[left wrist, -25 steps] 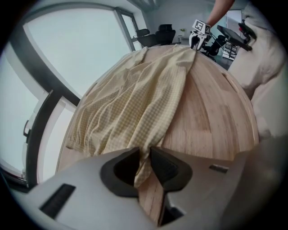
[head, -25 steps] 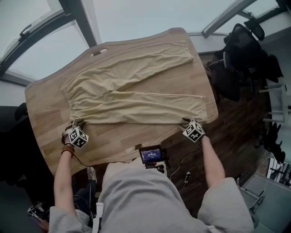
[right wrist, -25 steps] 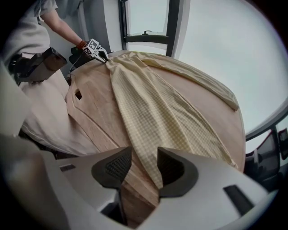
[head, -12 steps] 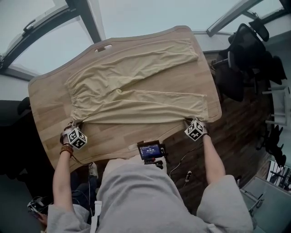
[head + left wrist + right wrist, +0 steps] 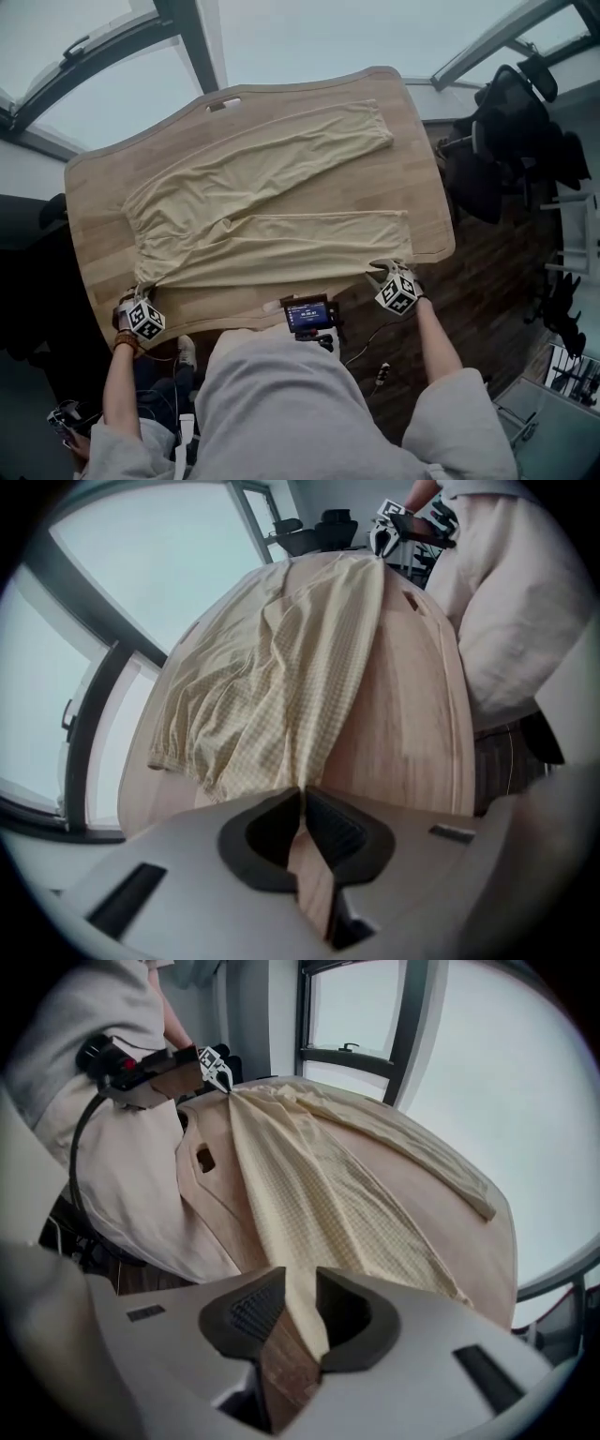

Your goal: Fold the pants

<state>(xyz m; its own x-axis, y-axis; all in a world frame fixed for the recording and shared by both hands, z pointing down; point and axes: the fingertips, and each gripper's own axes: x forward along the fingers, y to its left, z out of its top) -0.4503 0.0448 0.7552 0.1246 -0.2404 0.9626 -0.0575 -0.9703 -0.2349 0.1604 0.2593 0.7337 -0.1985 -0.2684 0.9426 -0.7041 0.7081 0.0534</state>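
Pants (image 5: 272, 225): left tongs (image 5: 302, 797), right tongs (image 5: 300, 1290) downturned

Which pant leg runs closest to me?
The front leg, running along the near edge of the table; the back leg slants away toward the far corner.

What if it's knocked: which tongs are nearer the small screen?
Right: right tongs, jaws just opening slightly on the pants, sit close beside the screen; left tongs, just closed on them, far off left.
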